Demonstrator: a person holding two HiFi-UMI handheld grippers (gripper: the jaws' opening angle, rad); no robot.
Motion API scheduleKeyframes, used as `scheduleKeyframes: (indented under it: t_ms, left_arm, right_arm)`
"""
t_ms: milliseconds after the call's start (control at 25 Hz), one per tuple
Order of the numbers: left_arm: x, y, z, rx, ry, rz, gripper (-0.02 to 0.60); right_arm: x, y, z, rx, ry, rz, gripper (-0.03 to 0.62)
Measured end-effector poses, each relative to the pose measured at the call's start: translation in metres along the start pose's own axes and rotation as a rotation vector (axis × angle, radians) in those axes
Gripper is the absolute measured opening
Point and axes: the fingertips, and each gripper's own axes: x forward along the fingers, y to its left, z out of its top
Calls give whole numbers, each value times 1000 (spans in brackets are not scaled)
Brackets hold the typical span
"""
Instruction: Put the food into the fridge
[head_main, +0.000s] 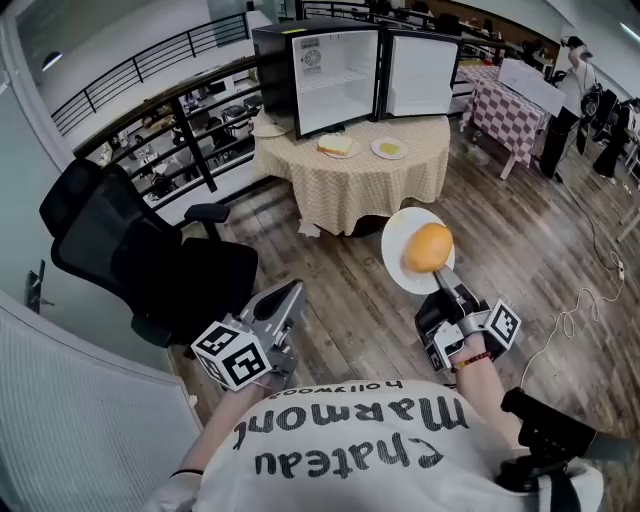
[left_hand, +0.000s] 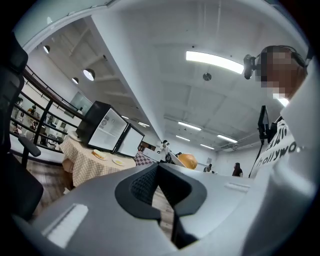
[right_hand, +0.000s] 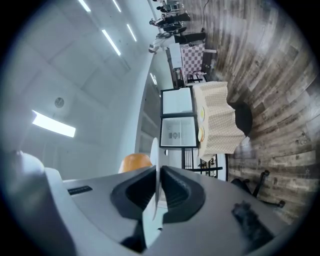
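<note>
Right tool (head_main: 438, 280) is pinched on the rim of a white plate (head_main: 395, 250), pads tight on the edge in the right gripper view. An orange-brown bun (head_main: 428, 247) sits on the plate, which is held over the wood floor (head_main: 350, 300), well short of the bench (head_main: 350, 185). Left tool (head_main: 293, 292) has its jaws pressed together with nothing between them and hangs low beside a black office chair (head_main: 150, 260). The black mini fridge (head_main: 320, 75) stands on the bench's checked cloth, door swung open to the right, white interior visible. Sticker on the fridge's inner wall (head_main: 312, 56): print too small to read. In front of the fridge on the bench are a plate with a sandwich (head_main: 337, 145) and a second plate (head_main: 389, 148) with something yellowish. Only legible text is on the person's white shirt (head_main: 350, 450): "Chateau Marmont", with a smaller "hollywood".
</note>
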Motion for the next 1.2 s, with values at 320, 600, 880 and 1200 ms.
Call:
scheduleKeyframes:
  t_ms: [320,600,880,1200]
  left_arm:
    - [22,26,10,6,10,-25,5]
    - [73,57,7,-14,57,-57,5]
    - [138,98,25,-21,51,-48,5]
    - [228,143,51,-8,27,-39,5]
  right_arm:
    - [28,-15,-1,15,-39,-18,29]
    - [81,-34,18,7,-16,-7,29]
    - [153,-47,62,0,26,-5,29]
    - [232,-61,120,3,67,-3,29]
